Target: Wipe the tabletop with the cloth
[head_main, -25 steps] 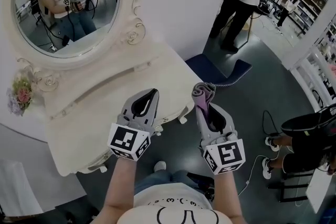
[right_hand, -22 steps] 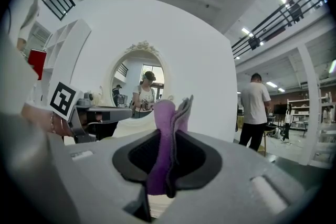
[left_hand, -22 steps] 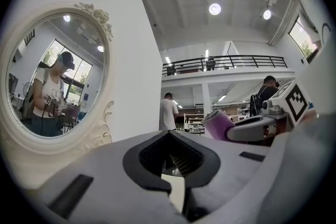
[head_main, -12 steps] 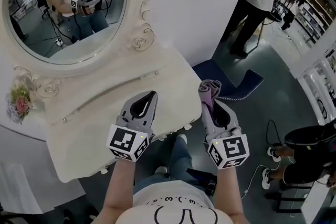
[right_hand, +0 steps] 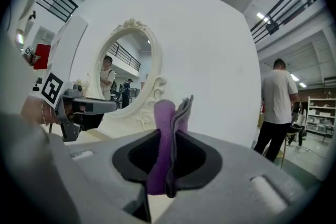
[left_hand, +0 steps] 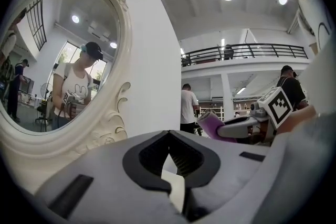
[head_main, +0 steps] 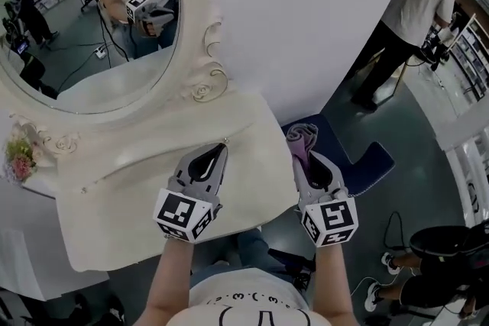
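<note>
Just R gripper clamps cloth; L gripper closed, empty.

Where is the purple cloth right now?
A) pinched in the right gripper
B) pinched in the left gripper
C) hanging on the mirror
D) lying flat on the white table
A: the purple cloth sticks up from between the jaws of the right gripper, which are closed on it. The left gripper holds nothing.
</note>
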Motion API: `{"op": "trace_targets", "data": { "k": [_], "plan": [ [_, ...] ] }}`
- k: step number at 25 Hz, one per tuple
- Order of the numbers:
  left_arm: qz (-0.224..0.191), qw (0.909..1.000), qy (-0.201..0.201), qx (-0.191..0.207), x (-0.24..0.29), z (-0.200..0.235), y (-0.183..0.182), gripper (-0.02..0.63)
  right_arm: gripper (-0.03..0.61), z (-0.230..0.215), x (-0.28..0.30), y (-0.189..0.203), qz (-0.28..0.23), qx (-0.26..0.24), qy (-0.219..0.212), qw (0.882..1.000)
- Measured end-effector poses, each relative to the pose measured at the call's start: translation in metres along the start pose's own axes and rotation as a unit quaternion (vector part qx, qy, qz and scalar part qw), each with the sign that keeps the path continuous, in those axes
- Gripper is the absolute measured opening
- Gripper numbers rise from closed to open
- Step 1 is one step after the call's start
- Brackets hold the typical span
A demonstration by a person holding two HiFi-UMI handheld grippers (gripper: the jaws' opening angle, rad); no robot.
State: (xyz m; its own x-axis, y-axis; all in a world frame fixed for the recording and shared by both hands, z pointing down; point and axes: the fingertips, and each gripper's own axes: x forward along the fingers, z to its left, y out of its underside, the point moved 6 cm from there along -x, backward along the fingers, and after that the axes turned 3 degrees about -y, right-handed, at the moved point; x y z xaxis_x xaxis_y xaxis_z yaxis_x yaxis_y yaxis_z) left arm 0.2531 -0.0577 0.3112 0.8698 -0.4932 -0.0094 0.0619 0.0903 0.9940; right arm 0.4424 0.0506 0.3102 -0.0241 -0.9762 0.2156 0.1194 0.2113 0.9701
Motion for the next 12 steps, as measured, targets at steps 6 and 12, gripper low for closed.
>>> {"op": "trace_targets", "data": {
  "k": [6,12],
  "plan": [
    [0.023,0.9989,-0.040,-0.004,0.057,0.017,0.015,-0.002,0.080,-0.064,0.077,0.016,0.033,-0.035,-0.064,0.997],
    [0.051,0.9953,-0.082,-0.013,0.098,0.028,0.034,-0.002,0.080,-0.100,0.154,0.034,0.069,-0.102,-0.152,0.981]
  ]
}}
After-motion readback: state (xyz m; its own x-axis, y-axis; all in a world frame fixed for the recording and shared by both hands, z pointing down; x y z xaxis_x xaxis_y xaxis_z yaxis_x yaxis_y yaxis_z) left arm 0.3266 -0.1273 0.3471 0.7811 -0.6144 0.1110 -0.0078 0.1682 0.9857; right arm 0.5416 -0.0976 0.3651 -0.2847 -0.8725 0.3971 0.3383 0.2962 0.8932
